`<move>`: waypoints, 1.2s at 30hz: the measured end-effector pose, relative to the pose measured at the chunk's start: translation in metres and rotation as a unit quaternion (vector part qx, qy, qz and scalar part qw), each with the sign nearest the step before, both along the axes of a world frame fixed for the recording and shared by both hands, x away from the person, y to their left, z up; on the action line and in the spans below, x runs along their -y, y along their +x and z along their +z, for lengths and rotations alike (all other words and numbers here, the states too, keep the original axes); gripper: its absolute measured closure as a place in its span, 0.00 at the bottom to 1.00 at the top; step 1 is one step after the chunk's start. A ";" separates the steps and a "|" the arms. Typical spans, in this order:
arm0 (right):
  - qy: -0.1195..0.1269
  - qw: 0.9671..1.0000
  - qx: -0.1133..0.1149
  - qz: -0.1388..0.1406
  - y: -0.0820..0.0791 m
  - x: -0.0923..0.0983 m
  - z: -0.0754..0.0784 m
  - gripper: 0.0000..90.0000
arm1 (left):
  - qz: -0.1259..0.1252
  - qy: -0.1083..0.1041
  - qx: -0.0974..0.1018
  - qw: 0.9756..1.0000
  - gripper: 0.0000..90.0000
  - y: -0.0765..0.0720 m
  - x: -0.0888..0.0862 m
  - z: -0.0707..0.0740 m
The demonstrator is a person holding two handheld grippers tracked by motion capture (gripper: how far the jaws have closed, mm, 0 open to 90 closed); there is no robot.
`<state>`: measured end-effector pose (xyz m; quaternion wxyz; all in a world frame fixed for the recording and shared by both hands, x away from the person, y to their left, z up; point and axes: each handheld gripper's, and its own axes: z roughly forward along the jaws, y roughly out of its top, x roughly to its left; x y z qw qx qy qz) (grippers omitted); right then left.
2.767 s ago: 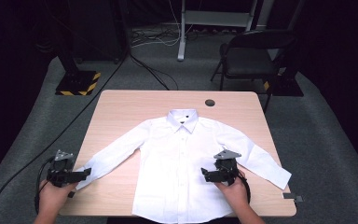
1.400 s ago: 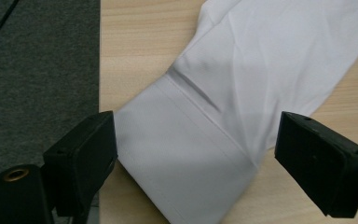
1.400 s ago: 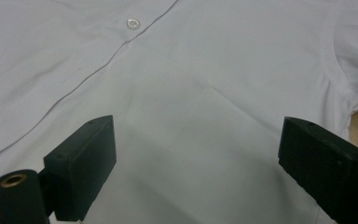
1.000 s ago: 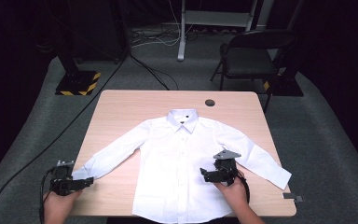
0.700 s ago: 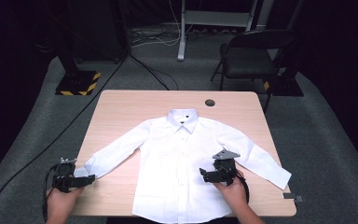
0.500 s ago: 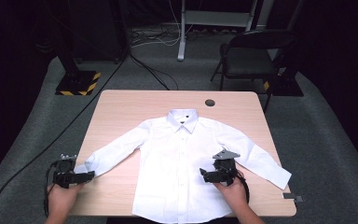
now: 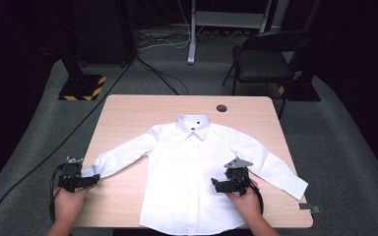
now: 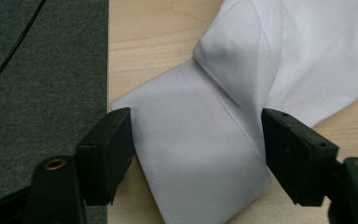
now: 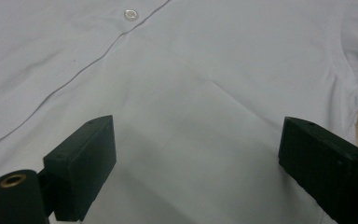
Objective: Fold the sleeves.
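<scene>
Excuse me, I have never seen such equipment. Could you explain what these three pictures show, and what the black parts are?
A person sits at a wooden table and holds a hand tool with two black jaws in each hand. The high view looks down from above: the left gripper is at the end of a sleeve, the right gripper over the shirt front. A white shirt lies flat, buttoned, sleeves spread. The other two pictures come from small cameras on the grippers. In the left gripper view the jaws have just been closing, with the sleeve cuff between them, not yet pinched. In the right gripper view the jaws stand open above the cloth, near a button. Nothing is held yet.
</scene>
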<state>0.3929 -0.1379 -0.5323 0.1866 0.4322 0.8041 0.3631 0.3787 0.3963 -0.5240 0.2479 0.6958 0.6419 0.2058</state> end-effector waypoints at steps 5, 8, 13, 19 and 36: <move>-0.001 1.000 -0.001 0.000 0.000 0.000 -0.001 0.11 | -0.008 -0.002 0.004 1.000 0.41 0.000 -0.002 0.001; -0.004 1.000 -0.002 0.000 0.001 -0.001 -0.002 0.11 | -0.009 -0.005 0.001 1.000 0.45 0.003 -0.004 0.002; -0.015 1.000 -0.006 0.002 0.002 -0.001 -0.006 0.11 | -0.007 -0.017 0.013 1.000 0.49 0.004 -0.008 0.004; -0.018 1.000 -0.002 0.004 0.001 -0.002 -0.007 0.10 | 0.003 -0.054 0.051 0.997 0.50 0.002 -0.020 0.018; -0.016 1.000 0.000 0.003 0.002 -0.003 -0.008 0.09 | -0.010 -0.049 0.156 0.987 0.50 0.017 -0.007 0.066</move>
